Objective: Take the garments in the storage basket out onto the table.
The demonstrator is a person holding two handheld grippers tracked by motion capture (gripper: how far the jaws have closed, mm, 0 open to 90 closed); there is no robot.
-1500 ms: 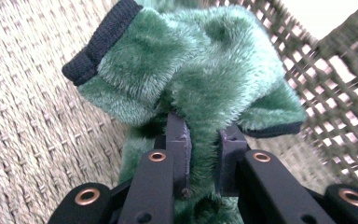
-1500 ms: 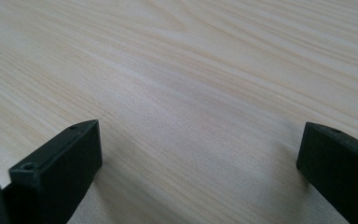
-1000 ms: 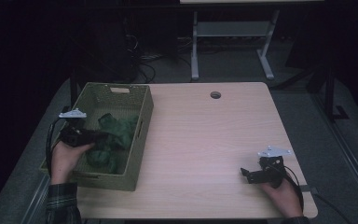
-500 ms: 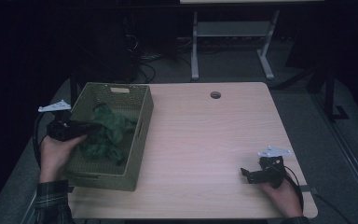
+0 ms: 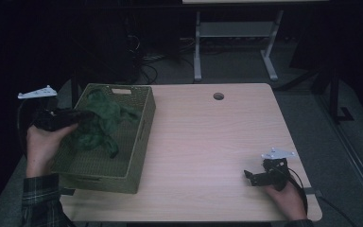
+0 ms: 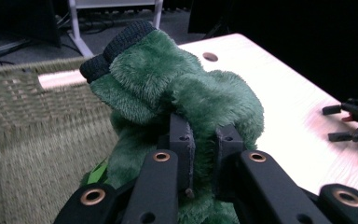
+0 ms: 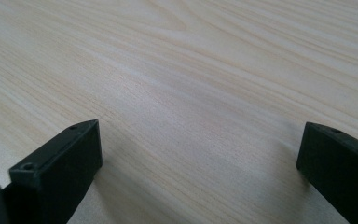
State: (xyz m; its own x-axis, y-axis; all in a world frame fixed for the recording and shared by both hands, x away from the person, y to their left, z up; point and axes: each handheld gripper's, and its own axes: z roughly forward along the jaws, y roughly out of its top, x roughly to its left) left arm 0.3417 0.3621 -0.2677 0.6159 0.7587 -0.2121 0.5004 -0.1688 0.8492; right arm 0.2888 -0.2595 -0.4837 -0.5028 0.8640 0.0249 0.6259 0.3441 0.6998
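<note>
Garment: your left gripper (image 6: 204, 154) has its jaws pinched tight on a fold of the green fleece garment (image 5: 101, 118), which has a black ribbed cuff (image 6: 116, 46) at its upper end in the left gripper view.
Where it is: the fleece hangs from your jaws over the woven basket (image 5: 137, 142), its lower end trailing down inside toward the basket floor.
Change in height: a second ago the fleece lay bunched low in the basket with your left hand (image 5: 42, 146) down on it; now the hand is higher and the cloth is drawn up and stretched out, most of it clear of the basket floor.
Change in place: your left gripper has shifted toward the basket's left rim, and its grey plate (image 5: 37, 92) now sits outside the basket edge in the high view.
Grip: the jaws were closed on the cloth a second ago and remain so.
Right gripper: your right gripper (image 5: 257, 177) rests on the table (image 5: 217, 142) near its right front corner, jaws spread wide with bare wood between them.
Right side change: it has stayed where it was a second ago, well apart from the basket.
Basket: it sits at the table's left end, unmoved.
</note>
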